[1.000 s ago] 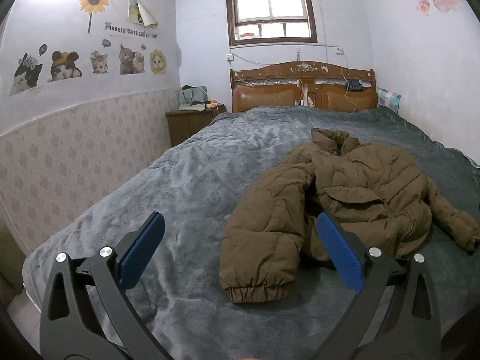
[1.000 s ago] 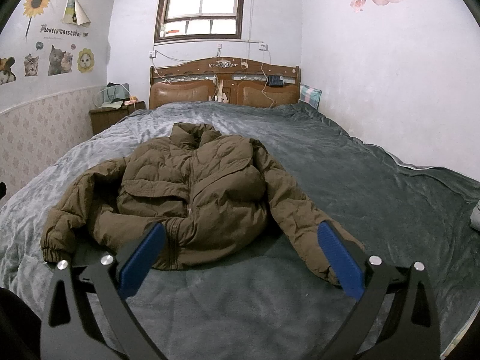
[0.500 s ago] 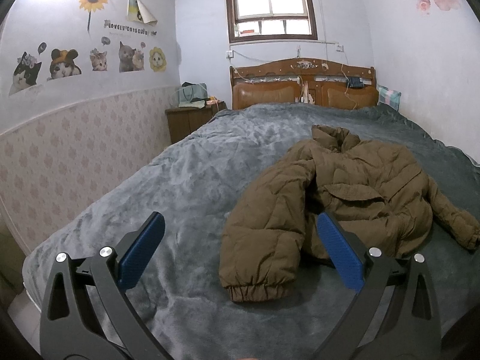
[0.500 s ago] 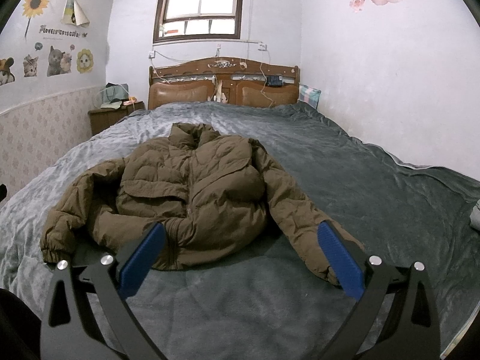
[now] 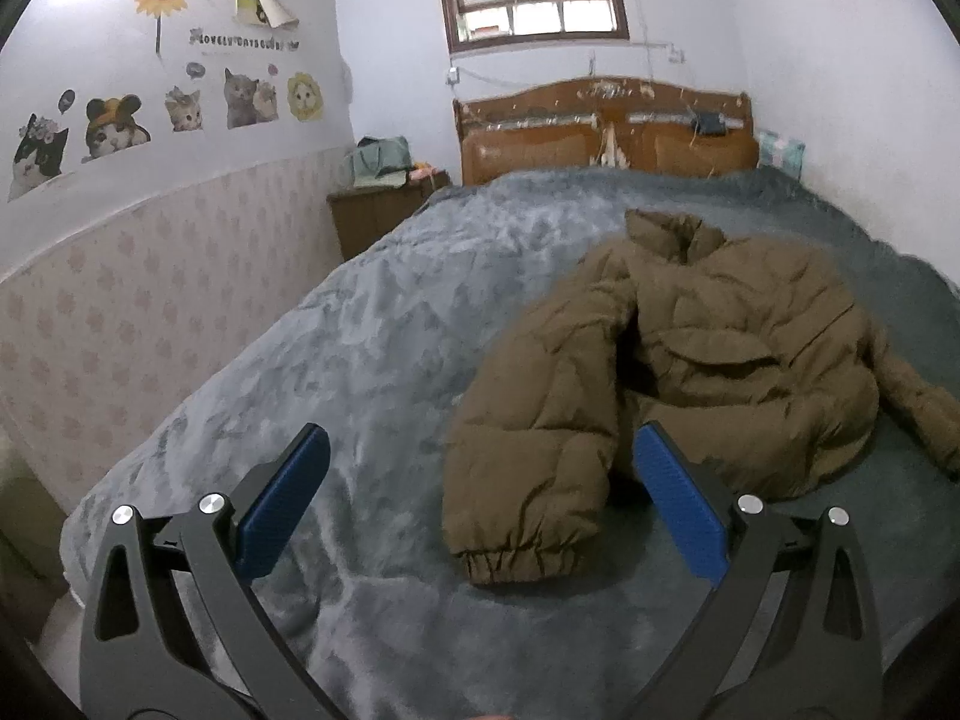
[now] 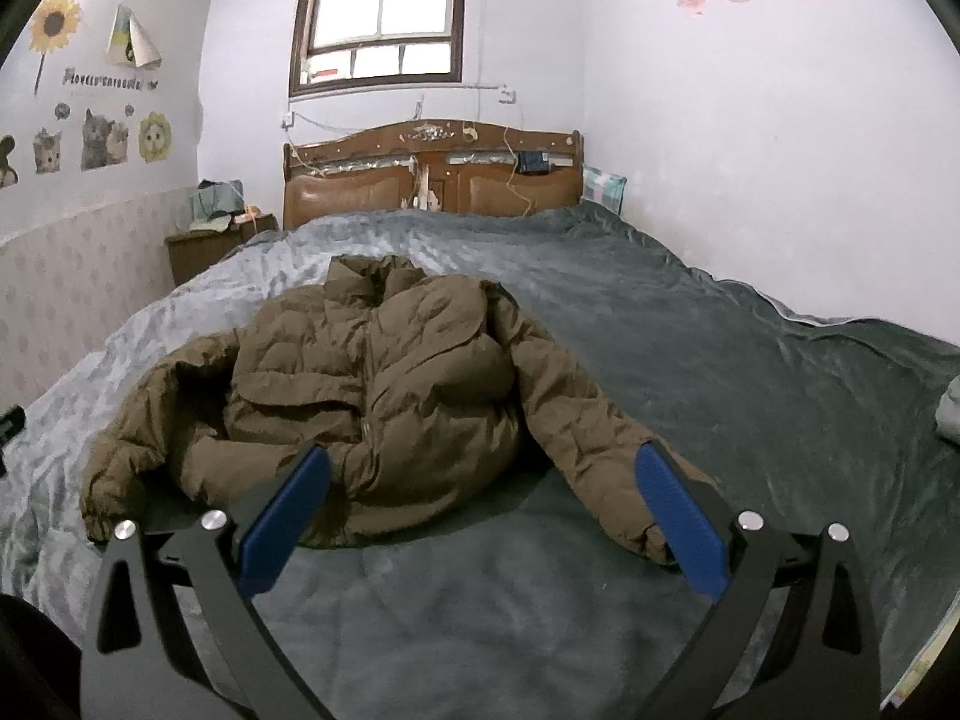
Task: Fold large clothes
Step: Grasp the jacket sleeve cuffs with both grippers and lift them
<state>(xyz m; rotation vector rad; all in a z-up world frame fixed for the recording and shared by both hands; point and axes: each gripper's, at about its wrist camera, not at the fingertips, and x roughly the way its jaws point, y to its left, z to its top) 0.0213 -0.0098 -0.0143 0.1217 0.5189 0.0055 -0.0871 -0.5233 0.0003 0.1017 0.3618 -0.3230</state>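
A brown puffer jacket (image 5: 720,348) lies front-up on the grey bed blanket (image 5: 390,330), collar toward the headboard, sleeves spread. My left gripper (image 5: 480,468) is open and empty, hovering just in front of the jacket's left sleeve cuff (image 5: 522,558). In the right wrist view the jacket (image 6: 390,378) lies ahead. My right gripper (image 6: 480,480) is open and empty, above the blanket (image 6: 750,372) in front of the hem, its right finger beside the right sleeve cuff (image 6: 636,534).
A wooden headboard (image 6: 432,174) stands at the far end under a window. A nightstand (image 5: 384,216) with bags is at the far left. Walls run close along both bed sides. A pale cloth item (image 6: 948,414) lies at the right edge.
Both grippers have tilted and dipped slightly toward the bed, so the jacket sits a little closer in view. Both stay open. The jacket has not moved.
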